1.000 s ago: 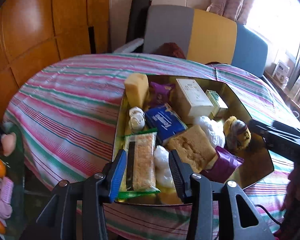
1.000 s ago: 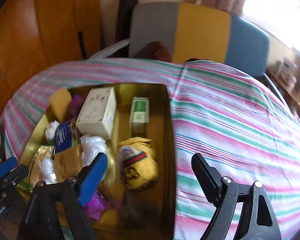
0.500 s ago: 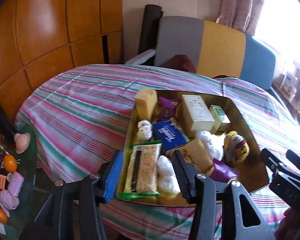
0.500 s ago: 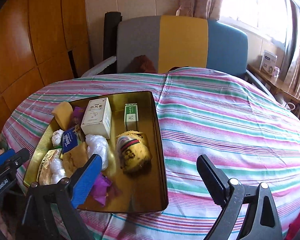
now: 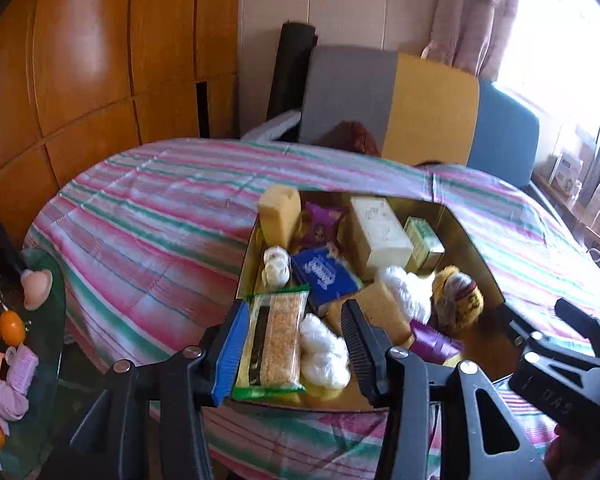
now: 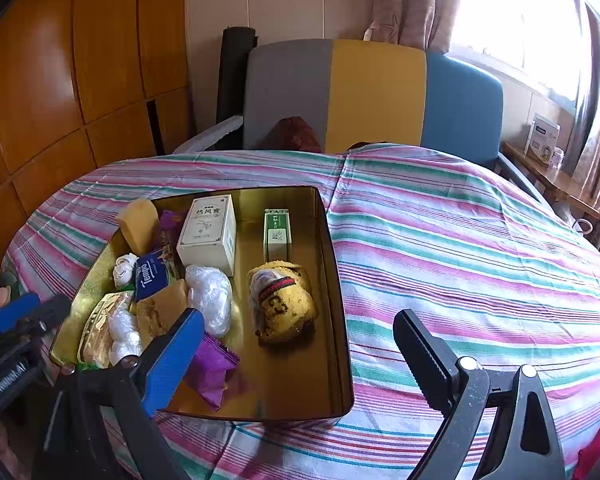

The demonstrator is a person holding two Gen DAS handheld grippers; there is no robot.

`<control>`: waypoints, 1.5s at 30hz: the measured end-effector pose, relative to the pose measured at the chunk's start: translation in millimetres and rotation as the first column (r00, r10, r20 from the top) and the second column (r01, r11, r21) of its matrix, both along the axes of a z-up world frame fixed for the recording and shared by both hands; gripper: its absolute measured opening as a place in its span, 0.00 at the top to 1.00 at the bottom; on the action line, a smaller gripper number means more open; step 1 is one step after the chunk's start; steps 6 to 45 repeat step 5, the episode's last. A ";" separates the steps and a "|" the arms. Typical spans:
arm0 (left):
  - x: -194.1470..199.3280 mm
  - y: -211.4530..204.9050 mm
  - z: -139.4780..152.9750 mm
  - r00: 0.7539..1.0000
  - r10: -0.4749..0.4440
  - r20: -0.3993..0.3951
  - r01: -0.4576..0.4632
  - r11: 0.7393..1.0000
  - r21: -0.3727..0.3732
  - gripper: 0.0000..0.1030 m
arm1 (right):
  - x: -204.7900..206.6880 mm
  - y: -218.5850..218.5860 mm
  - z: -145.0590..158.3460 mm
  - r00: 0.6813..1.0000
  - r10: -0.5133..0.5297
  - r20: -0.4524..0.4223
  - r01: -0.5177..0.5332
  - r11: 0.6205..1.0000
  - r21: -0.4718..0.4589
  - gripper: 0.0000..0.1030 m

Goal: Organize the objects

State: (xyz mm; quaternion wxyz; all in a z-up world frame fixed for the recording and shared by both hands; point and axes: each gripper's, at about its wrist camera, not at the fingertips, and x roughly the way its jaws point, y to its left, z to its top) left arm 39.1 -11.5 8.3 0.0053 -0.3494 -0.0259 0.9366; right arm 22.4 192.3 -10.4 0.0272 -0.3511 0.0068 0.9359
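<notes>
Right wrist view: gold tray (image 6: 336, 320) sits on the striped bench (image 6: 480, 260), loaded along its left and middle; right side of its floor is bare.
Tray contents: white carton (image 6: 208, 236) and small green box (image 6: 277, 232) at the far end; yellow knit toy (image 6: 284, 304) mid-tray; blue tissue pack (image 6: 153, 276), sponge blocks, clear bags, purple wrapper (image 6: 212, 368) crowded along the left.
Left wrist view: cracker pack (image 5: 274, 344) lies at the tray's near left corner, beside a white bag bundle (image 5: 324, 352).
Step, as I judge it: items look gathered in the tray; both tools hang back at the near edge, nothing gripped.
Risk 1: left side is piled loose, so reaching in for one piece could drag a neighbour or tip the upright sponge (image 5: 280, 216).
Risk 2: clear bags are slippery and soft; a pinch may catch only film and slide off.
Risk 3: tray sits near the bench's near edge; a push on its rim could shift it on the cloth.
Left tool (image 5: 296, 344): jaws about half spread and closing, framing the cracker pack from above; pads press on nothing.
Right tool (image 6: 300, 352): jaws spread wide, nothing between them, hovering over the tray's near right corner.
</notes>
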 end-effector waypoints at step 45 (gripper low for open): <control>-3.6 2.3 0.8 1.000 -0.009 -0.005 0.009 1.000 -0.005 0.55 | -3.9 -4.1 -2.6 1.000 0.006 0.011 -0.006 1.000 0.008 0.07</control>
